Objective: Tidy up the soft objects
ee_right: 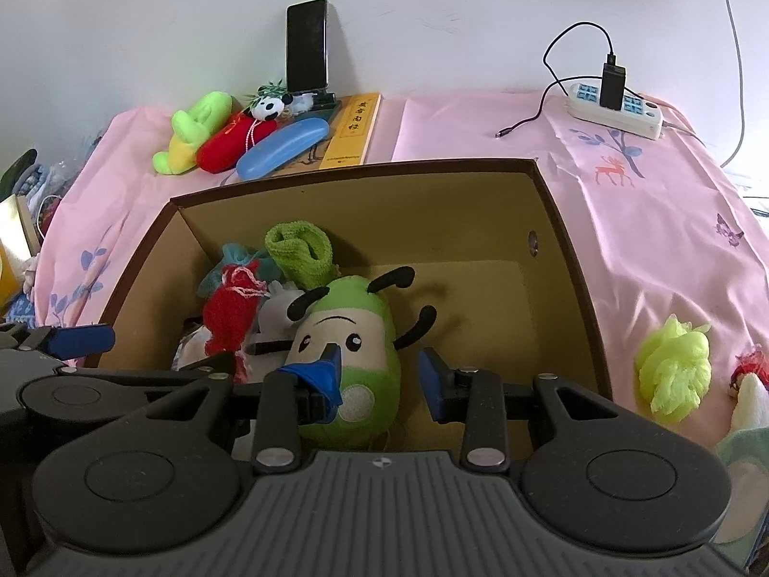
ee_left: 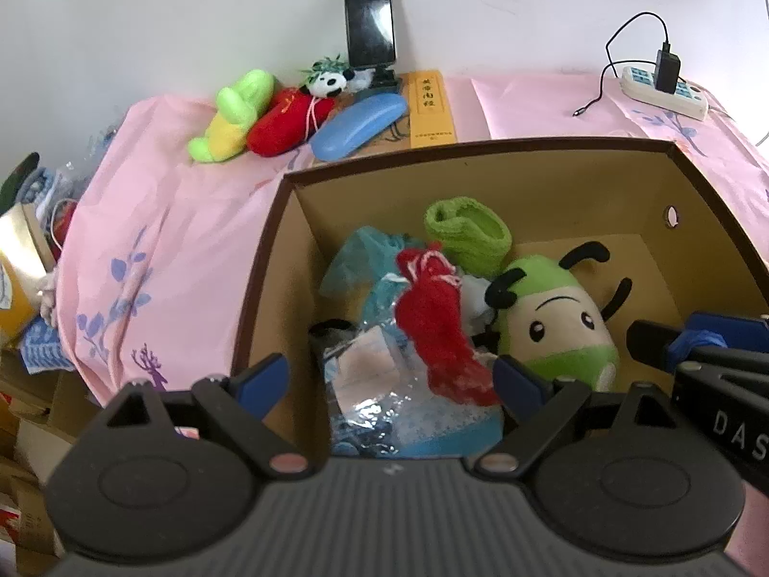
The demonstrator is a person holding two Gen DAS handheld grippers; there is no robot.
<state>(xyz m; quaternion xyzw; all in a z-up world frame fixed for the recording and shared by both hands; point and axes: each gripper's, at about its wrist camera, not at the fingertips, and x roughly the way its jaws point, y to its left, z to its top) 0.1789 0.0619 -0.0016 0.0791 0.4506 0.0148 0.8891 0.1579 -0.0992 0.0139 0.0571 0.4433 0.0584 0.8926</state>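
Here, a brown cardboard box (ee_left: 269, 259) (ee_right: 567, 259) stands on the pink cloth (ee_left: 158, 221) (ee_right: 649, 221) near its front edge, and both grippers hang above the box's front rim. The left gripper (ee_left: 391, 377) has its jaws spread wide with nothing between them; below it lie a red knitted pouch (ee_left: 440, 332) (ee_right: 228, 315) and crinkled plastic bags (ee_left: 379, 384) in the box's left half. The right gripper (ee_right: 379, 377) is likewise released, its blue pads apart over the lower body of a green bug plush (ee_right: 355, 336) (ee_left: 557, 322); whether the left pad touches the plush cannot be told. The plush lies face up in the middle of the box, its black antennae pointing to the far wall. Behind it, against the box's far left corner, sits a rolled green towel (ee_left: 468, 235) (ee_right: 300, 252), with a teal mesh bag (ee_left: 365, 250) (ee_right: 240, 255) just beside it.

At the far left corner of the cloth, by the wall, a green and yellow plush (ee_left: 233, 115) (ee_right: 192, 132) lies touching a red plush (ee_left: 283, 122) (ee_right: 230, 142), with a small panda toy (ee_left: 329, 81) (ee_right: 269, 106) at the red one's far end. A blue glasses case (ee_left: 358, 127) (ee_right: 281, 146) lies near them beside a yellow book (ee_left: 430, 108) (ee_right: 353, 130), and a phone (ee_left: 370, 19) (ee_right: 307, 45) stands upright on a stand. A power strip (ee_left: 665, 91) (ee_right: 617, 110) with a black charger rests at the far right. Near the cloth's right edge, outside the box, lies a lime mesh puff (ee_right: 675, 368).
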